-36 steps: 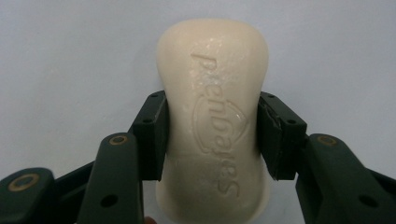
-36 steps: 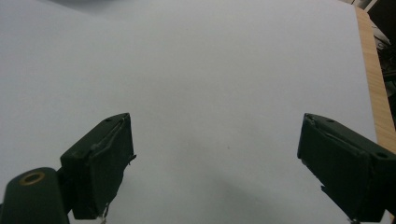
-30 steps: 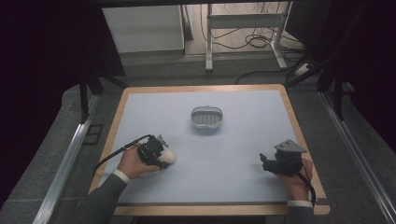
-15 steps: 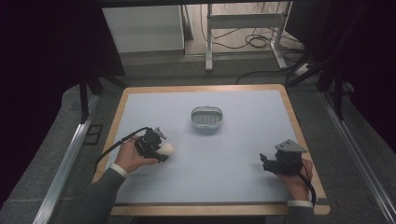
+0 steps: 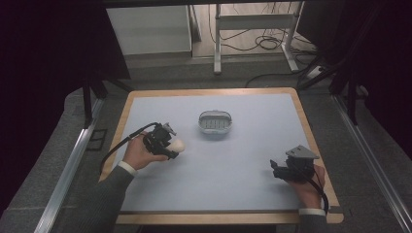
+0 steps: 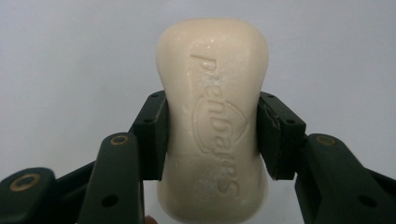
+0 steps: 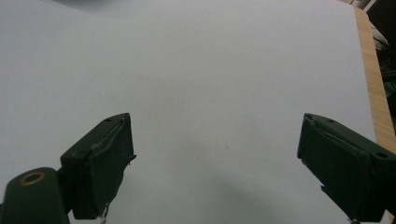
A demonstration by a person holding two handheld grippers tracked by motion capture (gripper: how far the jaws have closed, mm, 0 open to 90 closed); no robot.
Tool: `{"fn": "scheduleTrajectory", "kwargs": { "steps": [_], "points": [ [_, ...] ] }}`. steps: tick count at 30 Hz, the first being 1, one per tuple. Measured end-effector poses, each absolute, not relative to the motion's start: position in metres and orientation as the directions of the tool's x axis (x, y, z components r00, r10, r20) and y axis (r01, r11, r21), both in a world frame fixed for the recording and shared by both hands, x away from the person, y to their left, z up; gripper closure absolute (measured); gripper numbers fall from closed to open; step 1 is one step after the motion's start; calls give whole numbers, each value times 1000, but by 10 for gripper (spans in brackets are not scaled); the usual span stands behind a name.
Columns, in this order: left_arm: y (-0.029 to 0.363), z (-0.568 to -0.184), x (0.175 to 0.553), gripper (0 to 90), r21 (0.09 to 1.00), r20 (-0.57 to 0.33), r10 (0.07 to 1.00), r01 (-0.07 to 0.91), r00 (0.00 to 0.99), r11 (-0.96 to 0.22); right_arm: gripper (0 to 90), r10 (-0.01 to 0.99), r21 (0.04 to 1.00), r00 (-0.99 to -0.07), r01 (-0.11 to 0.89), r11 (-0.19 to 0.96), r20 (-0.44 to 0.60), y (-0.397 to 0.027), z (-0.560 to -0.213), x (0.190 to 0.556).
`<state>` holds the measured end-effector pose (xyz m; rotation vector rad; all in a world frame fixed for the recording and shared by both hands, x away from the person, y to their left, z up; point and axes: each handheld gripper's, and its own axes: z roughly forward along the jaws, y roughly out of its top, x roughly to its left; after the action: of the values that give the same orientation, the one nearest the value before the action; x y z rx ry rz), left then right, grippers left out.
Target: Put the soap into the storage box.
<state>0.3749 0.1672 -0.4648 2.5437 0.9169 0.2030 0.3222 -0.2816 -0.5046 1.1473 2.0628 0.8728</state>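
Overall, the table (image 5: 252, 194) is the biggest thing: a pale blue-grey matte sheet w/ a light wood rim, flat and bare apart from three items. Since a sec ago the left gripper (image 5: 171, 145) has moved up and inward w/ the soap, from nearer the person's edge toward the middle, while the right gripper (image 5: 277, 170) has stayed put near the right edge. That reads as the carry phase: soap already picked, prob. headed for the dish, drop-off not yet done.

The soap dish (image 5: 215, 124) sits center-back, well apart from both grippers; an oval, grey, plastic-looking tray w/ a slotted or ribbed floor, empty as far as can be seen.

The right gripper, in its own view (image 7: 215, 172), has its black jaws spread wide w/ nothing between them, only bare sheet below. The pads look rubbery, slightly frayed at the edges.

The soap bar (image 6: 214, 116) is smallest: cream, waisted oblong w/ rounded ends, waxy and smooth, embossed lettering on the face, a few pale scuffs. In the left gripper view the gripper (image 6: 212, 135) pinches it across the narrow waist, pads pressed on both sides. From the high view the bar (image 5: 178, 144) sticks out of the jaws toward the dish, left of it.
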Motion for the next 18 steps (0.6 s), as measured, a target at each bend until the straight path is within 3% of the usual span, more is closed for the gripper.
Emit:
{"fn": "scheduleTrajectory", "kwargs": {
  "steps": [18],
  "points": [
    [155, -460, 407, 498, 443, 10, 630, 561, 777, -699, 104, 880, 781, -435, 477, 404, -190, -283, -504, 322]
  ]
}}
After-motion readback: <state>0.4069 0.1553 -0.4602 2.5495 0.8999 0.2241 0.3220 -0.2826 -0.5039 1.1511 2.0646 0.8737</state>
